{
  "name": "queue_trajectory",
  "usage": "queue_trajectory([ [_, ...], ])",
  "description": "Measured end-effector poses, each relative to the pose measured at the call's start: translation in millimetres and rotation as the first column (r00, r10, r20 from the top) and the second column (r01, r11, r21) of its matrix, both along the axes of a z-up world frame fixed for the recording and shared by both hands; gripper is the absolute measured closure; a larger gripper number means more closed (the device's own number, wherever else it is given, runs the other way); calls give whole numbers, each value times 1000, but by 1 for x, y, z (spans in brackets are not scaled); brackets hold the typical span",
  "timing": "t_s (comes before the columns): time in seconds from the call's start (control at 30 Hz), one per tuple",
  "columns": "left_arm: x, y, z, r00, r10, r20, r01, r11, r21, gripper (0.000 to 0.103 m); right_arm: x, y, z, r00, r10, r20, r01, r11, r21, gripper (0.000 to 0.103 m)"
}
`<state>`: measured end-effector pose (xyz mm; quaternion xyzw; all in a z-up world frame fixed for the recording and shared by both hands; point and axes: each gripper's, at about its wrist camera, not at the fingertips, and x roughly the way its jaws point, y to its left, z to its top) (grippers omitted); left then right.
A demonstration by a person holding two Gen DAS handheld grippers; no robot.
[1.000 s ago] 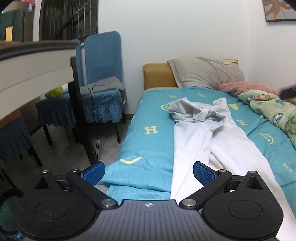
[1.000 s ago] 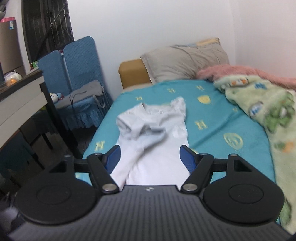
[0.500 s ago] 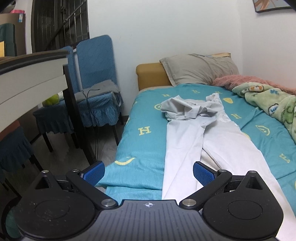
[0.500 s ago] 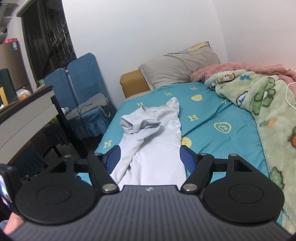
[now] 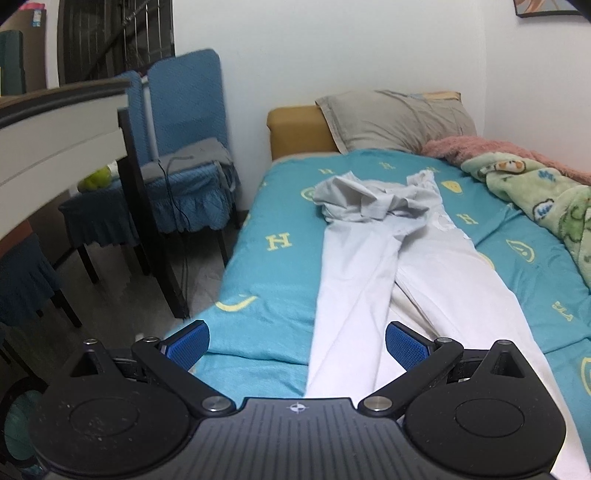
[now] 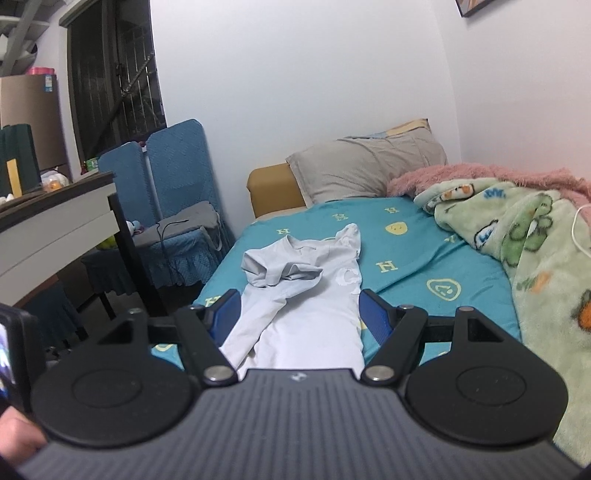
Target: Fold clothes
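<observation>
Where jaws gape, shirt (image 6: 310, 314) between.

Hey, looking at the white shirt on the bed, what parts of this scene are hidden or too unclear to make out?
- White shirt hem: left wrist view, hidden behind the left gripper body and cut by the bottom edge.
- Same hem: right wrist view, covered by the right gripper.
- Shirt's chest print: too small and pale to read.
- Wall picture: cut off by the top edge.
</observation>
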<state>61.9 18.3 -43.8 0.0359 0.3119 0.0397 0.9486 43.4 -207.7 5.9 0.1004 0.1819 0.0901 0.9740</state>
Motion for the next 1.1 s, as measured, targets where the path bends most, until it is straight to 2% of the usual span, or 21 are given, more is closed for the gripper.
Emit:
queue_trajectory([
  [0.47,38,-22,-11,996,-72,-50,72,997,13,1,20,-8,-20,996,-24,-90,23,1000,-14,31],
  [0.7,68,-37,-8,995,-94,-33,95,995,7,1,28,-11,-24,994,-54,-100,53,998,-18,31],
  [1.1,121,-46,-24,990,-101,-97,99,995,-28,3,47,-18,-36,985,-83,-152,90,995,40,31],
])
